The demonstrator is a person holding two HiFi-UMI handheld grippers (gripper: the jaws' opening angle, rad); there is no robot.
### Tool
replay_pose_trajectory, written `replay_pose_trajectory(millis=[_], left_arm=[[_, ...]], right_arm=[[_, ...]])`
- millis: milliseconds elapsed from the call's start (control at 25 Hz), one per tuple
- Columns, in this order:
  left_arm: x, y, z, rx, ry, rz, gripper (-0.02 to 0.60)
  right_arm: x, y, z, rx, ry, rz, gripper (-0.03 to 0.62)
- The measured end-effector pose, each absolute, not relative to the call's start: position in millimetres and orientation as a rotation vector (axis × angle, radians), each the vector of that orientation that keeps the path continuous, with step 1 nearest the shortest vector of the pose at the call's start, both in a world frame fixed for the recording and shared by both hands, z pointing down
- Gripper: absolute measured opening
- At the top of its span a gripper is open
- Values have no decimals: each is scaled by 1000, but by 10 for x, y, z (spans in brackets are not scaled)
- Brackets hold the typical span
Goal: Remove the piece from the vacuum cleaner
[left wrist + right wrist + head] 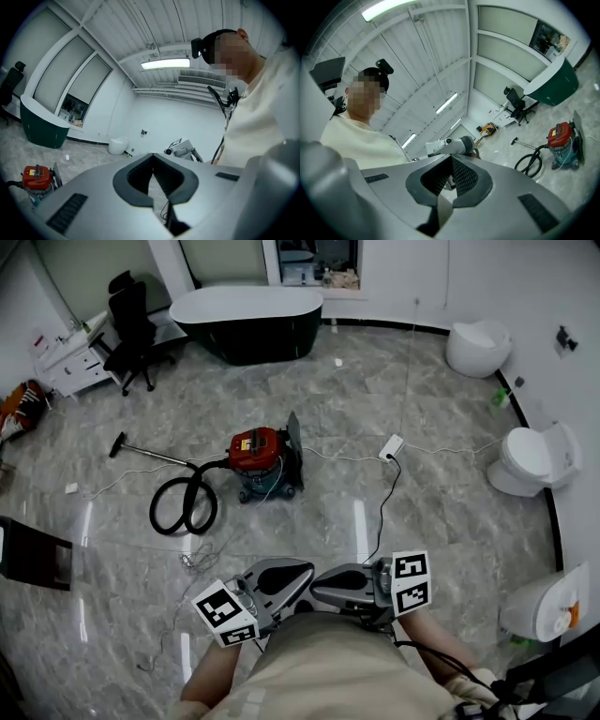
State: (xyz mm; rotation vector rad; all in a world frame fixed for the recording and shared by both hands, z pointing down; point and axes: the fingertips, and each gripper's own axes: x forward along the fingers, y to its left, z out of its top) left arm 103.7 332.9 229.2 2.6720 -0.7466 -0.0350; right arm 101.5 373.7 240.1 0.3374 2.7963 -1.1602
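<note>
Left fingers (152, 155): shut tight, tip to tip, with nothing in them. They are well away from the vacuum cleaner (259, 454), close to my tummy.
Right fingers (451, 158): shut tight too, and empty. They are just as far from the vacuum cleaner.
Vacuum cleaner: it stands on the floor (441, 502) out in front of me, red on top with a blue-grey tub below.
Piece to take off: I think it is the black hose (152, 512), curled up just left of the vacuum cleaner. Or it is the thin pipe (155, 454) that runs on further left. I cannot tell which yet.
Step now: getting near. Nothing is touched yet.
How to do it well: I should walk up to the vacuum cleaner and open 1 pair of fingers wide. Then I should grab the hose right where it joins the red top. The other pair should hold the vacuum cleaner so it does not roll or tip. Then I pull straight out, not sideways.
Watch out: the white cord (342, 458) on the floor right of the vacuum cleaner could trip me.
Writing: a yellow label (247, 440) sits on the red top, too small to read. The marker cubes (225, 612) show black and white squares, no words.
</note>
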Motion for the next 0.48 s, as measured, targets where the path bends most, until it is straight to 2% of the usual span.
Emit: replay_pose_trajectory(millis=[480], left_arm=[[1947, 2704, 2514, 2642, -987, 206, -3]], right_arm=[[1984, 2897, 2557, 298, 2693, -1234, 2]])
